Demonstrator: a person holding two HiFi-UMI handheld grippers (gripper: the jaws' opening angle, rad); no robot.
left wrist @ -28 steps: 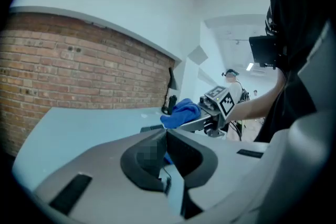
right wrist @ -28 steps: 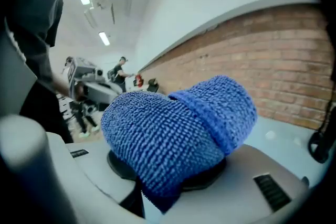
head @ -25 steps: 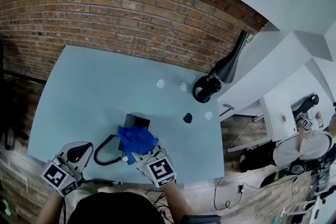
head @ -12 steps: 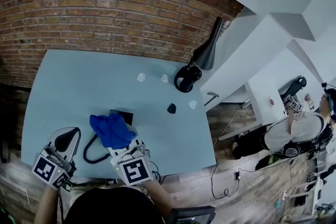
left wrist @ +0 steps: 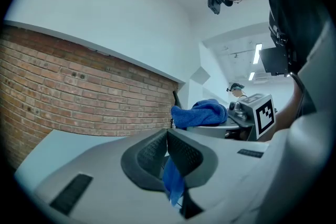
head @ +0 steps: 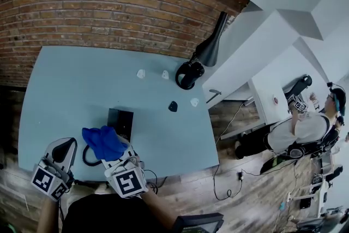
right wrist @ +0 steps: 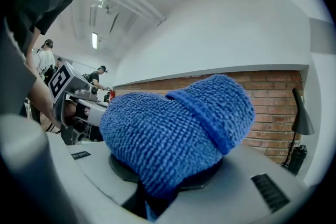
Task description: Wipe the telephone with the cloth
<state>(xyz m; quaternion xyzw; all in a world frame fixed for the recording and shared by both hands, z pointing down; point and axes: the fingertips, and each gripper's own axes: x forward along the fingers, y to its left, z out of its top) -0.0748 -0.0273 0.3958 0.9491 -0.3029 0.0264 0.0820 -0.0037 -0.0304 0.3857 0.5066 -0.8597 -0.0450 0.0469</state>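
Note:
The black telephone [head: 120,122] lies on the pale blue table [head: 65,90], and its cord [head: 86,157] loops toward the near edge. My right gripper [head: 113,152] is shut on the bunched blue cloth [head: 103,141], which hangs just left of and nearer than the telephone. In the right gripper view the cloth [right wrist: 176,131] bulges over the right gripper [right wrist: 168,182] and hides its pads. My left gripper [head: 64,145] sits at the near-left edge of the table. In the left gripper view the left gripper [left wrist: 167,145] has its pads together, and a blue strip shows in the gap below them.
A black desk lamp [head: 209,50] stands at the table's far right corner. Two small white pieces [head: 140,73] lie near it, a third [head: 194,102] by the right edge, and a small black piece [head: 173,106] mid-right. A brick wall [head: 109,13] backs the table. A person [head: 305,128] sits far right.
The right gripper drew the cloth left and toward me, off the telephone, which now shows uncovered. The left gripper stayed by the near-left edge. The head view shifted.

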